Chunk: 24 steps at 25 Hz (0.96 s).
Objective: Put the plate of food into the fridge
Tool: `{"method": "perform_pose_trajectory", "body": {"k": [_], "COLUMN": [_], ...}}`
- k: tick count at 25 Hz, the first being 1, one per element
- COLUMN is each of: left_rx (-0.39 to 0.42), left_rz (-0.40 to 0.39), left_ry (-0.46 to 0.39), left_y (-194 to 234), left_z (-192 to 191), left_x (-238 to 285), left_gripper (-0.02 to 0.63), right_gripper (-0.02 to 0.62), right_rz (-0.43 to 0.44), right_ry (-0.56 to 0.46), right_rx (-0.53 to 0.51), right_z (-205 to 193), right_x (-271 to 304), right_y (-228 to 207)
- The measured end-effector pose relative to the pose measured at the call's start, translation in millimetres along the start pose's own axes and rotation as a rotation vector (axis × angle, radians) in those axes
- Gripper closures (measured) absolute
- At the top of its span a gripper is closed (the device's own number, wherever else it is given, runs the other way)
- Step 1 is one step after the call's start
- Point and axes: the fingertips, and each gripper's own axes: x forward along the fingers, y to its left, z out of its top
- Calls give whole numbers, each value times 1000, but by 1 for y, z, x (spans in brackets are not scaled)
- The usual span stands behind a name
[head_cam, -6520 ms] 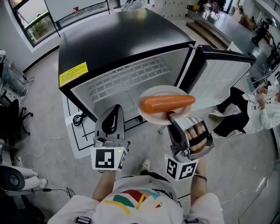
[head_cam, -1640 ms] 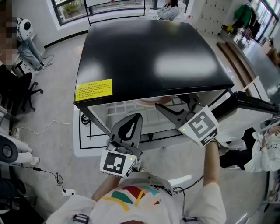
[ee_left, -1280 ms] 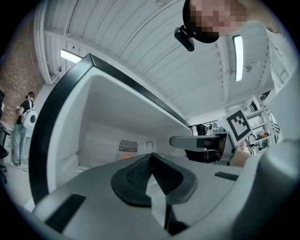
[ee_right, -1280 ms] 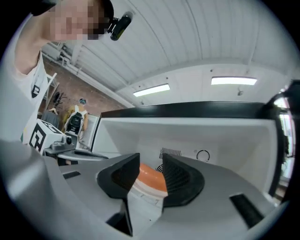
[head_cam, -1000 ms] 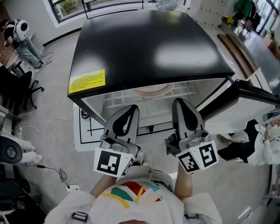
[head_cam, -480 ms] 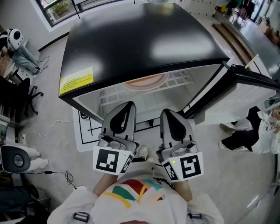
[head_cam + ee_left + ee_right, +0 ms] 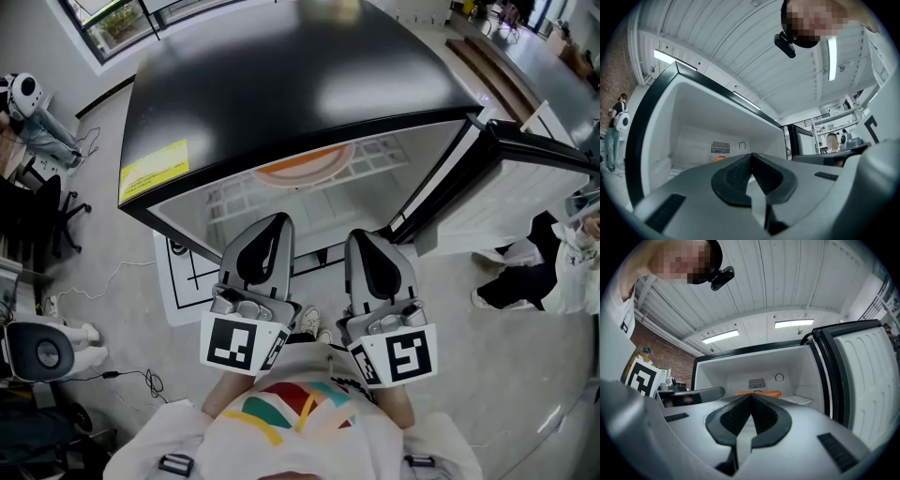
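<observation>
Right gripper [image 7: 751, 395] and left gripper [image 7: 751, 155], jaws pressed together and empty, face the open fridge [image 7: 281, 84]. Beyond their tips the plate [image 7: 317, 175] rests on a wire shelf [image 7: 375, 154], its long orange food [image 7: 758, 393] lying crosswise to them. Grey floor [image 7: 525, 375] lies below.

One fridge [image 7: 281, 84] with one door [image 7: 534, 178]. One plate [image 7: 339, 157] inside, and on it one orange piece of food [image 7: 758, 393]. Two tongs, the left tongs [image 7: 272, 221] and the right tongs [image 7: 362, 238]. Two marker cubes, the left cube [image 7: 239, 345] and the right cube [image 7: 394, 356]. One yellow sticker [image 7: 153, 169]. Two onlookers, a bystander in white [image 7: 562, 267] and a bystander in jeans [image 7: 28, 122].
</observation>
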Motion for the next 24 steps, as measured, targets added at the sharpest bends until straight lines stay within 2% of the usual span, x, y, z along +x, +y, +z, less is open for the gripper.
{"method": "perform_pose_trajectory", "body": {"k": [24], "left_rx": [4], "left_rz": [-10], "left_ry": [-26], "left_y": [-3], "left_z": [8], "left_x": [-3], "left_gripper": [600], "right_gripper": [595], "right_rz": [-10], "right_ry": [2], "right_rx": [-94], "right_z": [7], "right_x": [-1], "right_y": [3]}}
